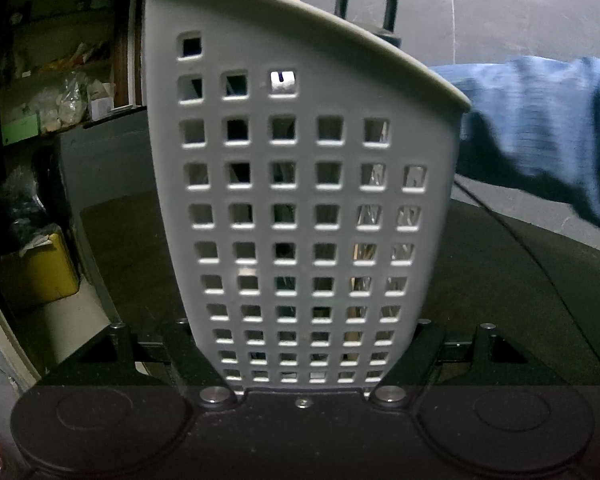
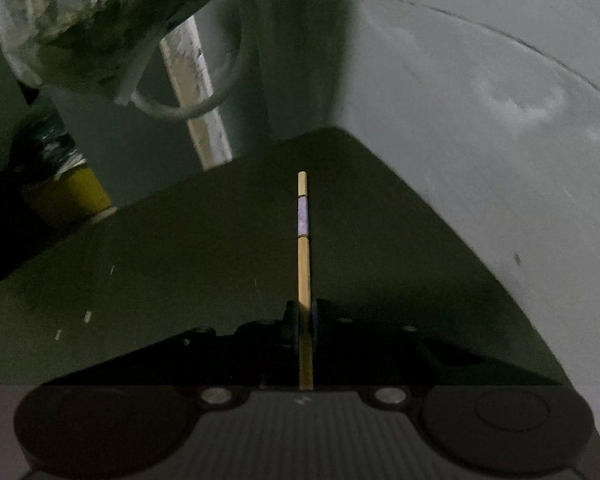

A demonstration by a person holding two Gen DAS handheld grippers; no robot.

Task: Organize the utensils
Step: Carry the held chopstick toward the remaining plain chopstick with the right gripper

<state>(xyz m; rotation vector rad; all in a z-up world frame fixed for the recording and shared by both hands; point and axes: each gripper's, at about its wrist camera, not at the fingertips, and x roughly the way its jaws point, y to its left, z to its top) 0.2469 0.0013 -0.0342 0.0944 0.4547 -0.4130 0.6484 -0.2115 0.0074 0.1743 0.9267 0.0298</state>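
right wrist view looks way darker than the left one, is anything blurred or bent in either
Right wrist view: dim and murky, the dark table nearly swallows the right gripper shut on the chopstick, which stays sharp; the wall edge bows from the fisheye. Left wrist view: brighter, the basket held in the left gripper bulges with lens distortion, and the blue sleeve is motion-smeared.

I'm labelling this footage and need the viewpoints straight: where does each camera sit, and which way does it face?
Left wrist: on the left gripper, looking along its fingers at the grey utensil caddy clamped between them; a blue sleeve shows.
Right wrist: on the right gripper, angled down at the dark tabletop, jaws shut on a wooden chopstick.
Shared: the dark tabletop and a yellow container beyond its edge.
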